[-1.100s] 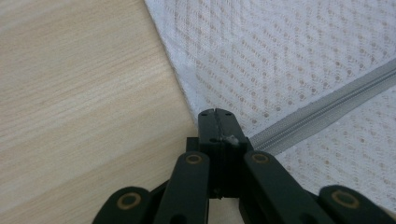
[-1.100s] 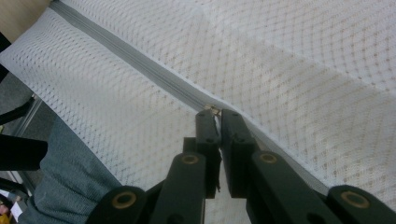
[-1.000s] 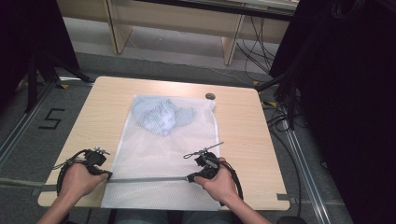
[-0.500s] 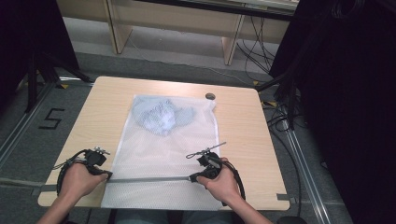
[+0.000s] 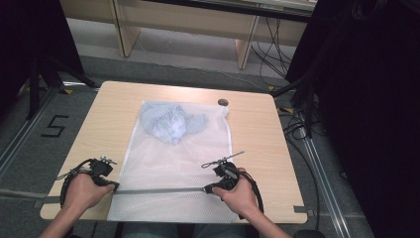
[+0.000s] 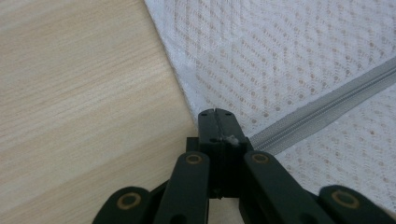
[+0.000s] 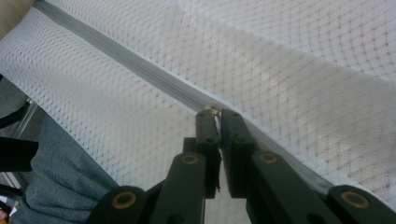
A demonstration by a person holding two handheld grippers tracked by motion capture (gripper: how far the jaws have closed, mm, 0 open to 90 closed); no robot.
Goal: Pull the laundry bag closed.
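White mesh is what you are working on: the laundry bag [image 5: 178, 168] is lying flat across the middle of the pale wooden worktop [image 5: 257, 134], its near edge hanging over the bottom rim, with a bluish garment [image 5: 171, 124] bunched inside at upper centre. Your left tool [image 5: 113, 186], at lower left, is clenching the bag's edge at the end of the grey zipper [image 5: 161, 190]. Your right tool [image 5: 208, 188], at lower right, is pinching the small metal zipper pull [image 7: 214, 110].

Even, soft overhead light; dark surroundings; faint shadows; near jaws slightly soft-focused.
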